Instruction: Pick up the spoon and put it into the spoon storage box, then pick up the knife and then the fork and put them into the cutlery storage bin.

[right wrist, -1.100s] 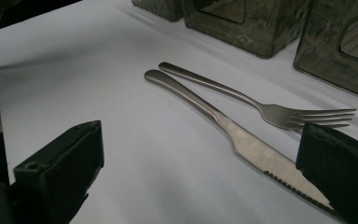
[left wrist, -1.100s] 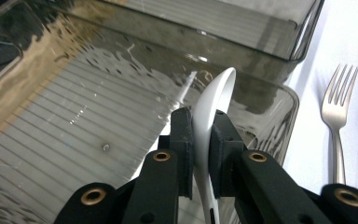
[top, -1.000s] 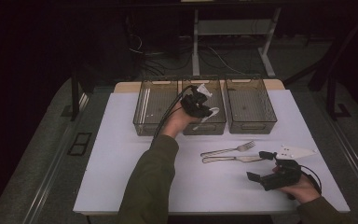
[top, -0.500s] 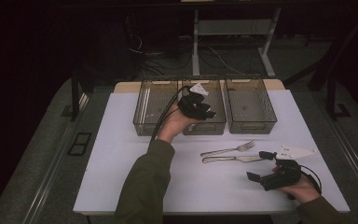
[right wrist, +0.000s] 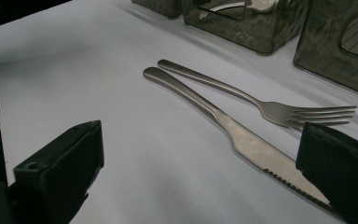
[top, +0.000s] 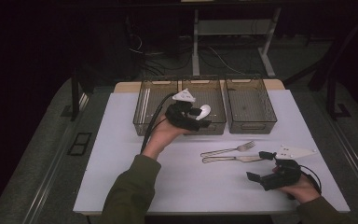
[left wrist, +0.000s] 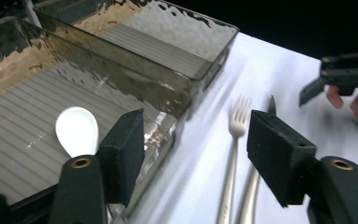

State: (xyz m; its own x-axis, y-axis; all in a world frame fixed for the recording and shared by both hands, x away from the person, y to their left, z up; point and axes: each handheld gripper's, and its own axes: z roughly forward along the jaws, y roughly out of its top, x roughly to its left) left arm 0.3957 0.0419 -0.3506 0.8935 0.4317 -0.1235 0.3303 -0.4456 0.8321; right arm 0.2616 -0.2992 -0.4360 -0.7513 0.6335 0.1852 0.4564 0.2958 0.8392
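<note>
Pretty dim room overall, with most of the light landing on the white tabletop (top: 121, 186) while everything past it fades to near black. Grey floor (top: 32, 168) either side, and behind there's a desk frame (top: 196, 42) with cables (top: 219, 58) tangled underneath.
</note>
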